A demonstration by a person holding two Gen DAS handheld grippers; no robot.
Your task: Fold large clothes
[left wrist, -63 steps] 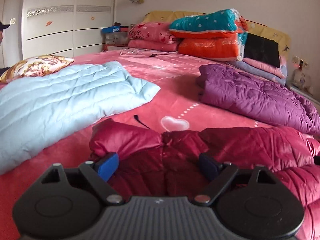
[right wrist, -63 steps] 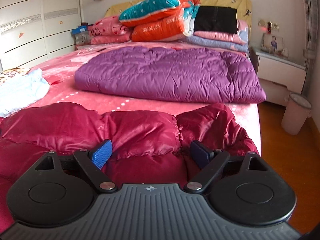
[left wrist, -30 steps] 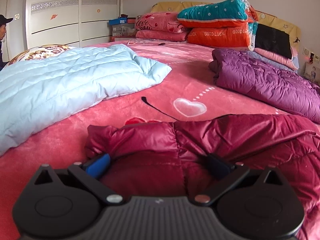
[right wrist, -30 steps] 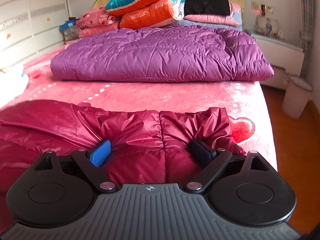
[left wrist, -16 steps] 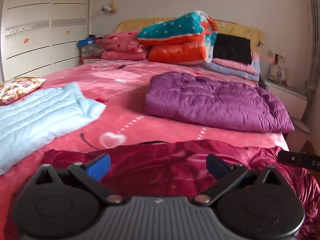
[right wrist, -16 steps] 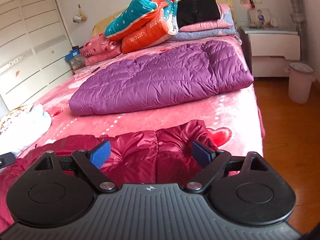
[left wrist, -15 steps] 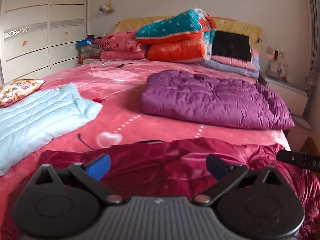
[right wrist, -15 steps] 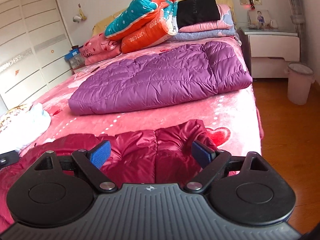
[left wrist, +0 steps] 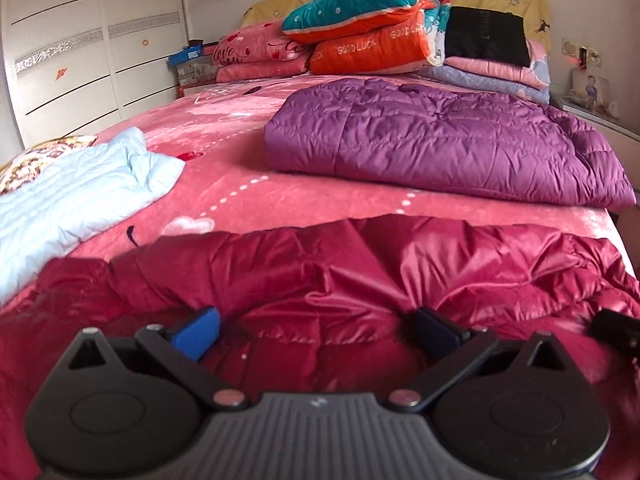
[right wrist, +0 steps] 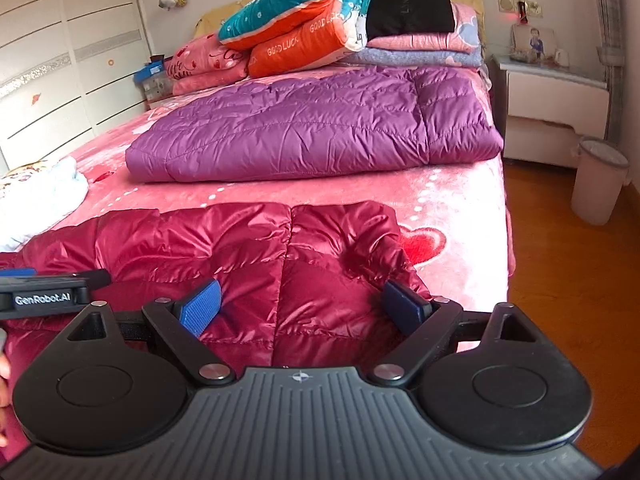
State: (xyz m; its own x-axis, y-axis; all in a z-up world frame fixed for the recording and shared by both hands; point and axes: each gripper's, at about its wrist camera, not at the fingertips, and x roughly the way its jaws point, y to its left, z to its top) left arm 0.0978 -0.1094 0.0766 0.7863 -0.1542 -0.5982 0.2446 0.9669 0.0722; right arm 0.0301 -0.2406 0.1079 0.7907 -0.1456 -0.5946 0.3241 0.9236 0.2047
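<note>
Across the pink bed (left wrist: 248, 184) before me lies the crimson down jacket (left wrist: 360, 264), puffy, light and slippery, so with left gripper (left wrist: 316, 330) and right gripper (right wrist: 302, 308) both spread open over it, I'd pinch stitched seams.

Near jacket (left wrist: 360, 264): glossy dark red, quilted. Far jacket (left wrist: 432, 144): purple, quilted. Left jacket (left wrist: 72, 196): pale blue. Bedspread (left wrist: 304, 196): pink, white hearts and dotted lines. Folded quilt (right wrist: 296, 12): teal with white dots, apparently flowers; orange beneath. Finger pads (right wrist: 199, 313): blue.
</note>
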